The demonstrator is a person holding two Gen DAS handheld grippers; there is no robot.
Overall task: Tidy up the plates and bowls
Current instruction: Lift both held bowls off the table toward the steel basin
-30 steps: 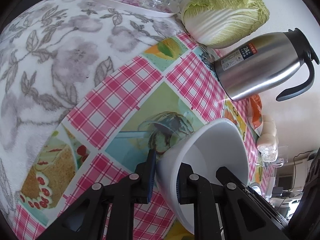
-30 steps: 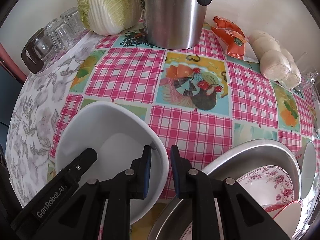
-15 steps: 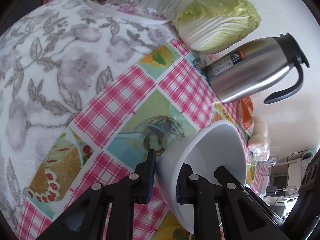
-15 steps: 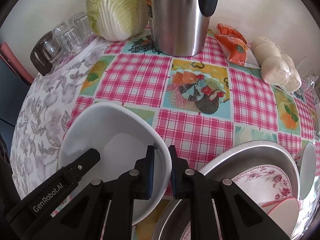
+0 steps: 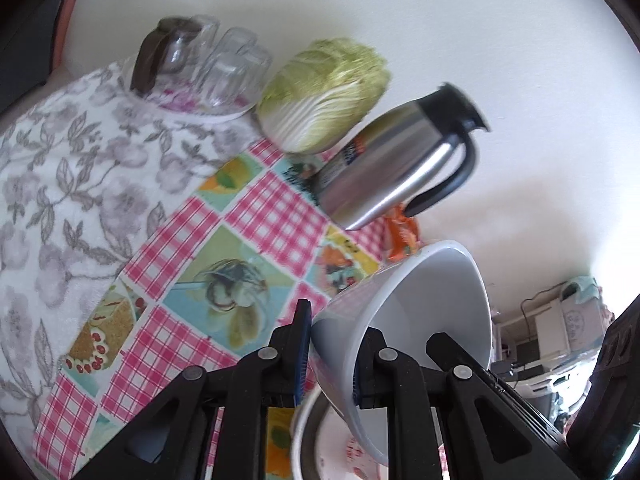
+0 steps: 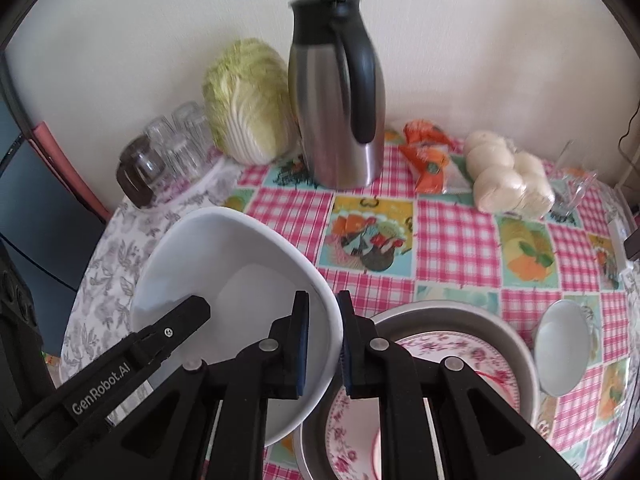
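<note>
The right wrist view shows the white bowl (image 6: 236, 280) carried above the bench (image 6: 452, 240), the right gripper (image 6: 323, 344) and left gripper (image 5: 330, 356) each clamped on opposite rims, so next it likely needs level travel to a free spot beside the metal basin (image 6: 516, 344).

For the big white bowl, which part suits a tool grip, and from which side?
The thin rim of the white bowl, from the near side on opposite edges, one finger inside, one outside. The wall is too wide and smooth; left tool and right tool pinch it so.
</note>
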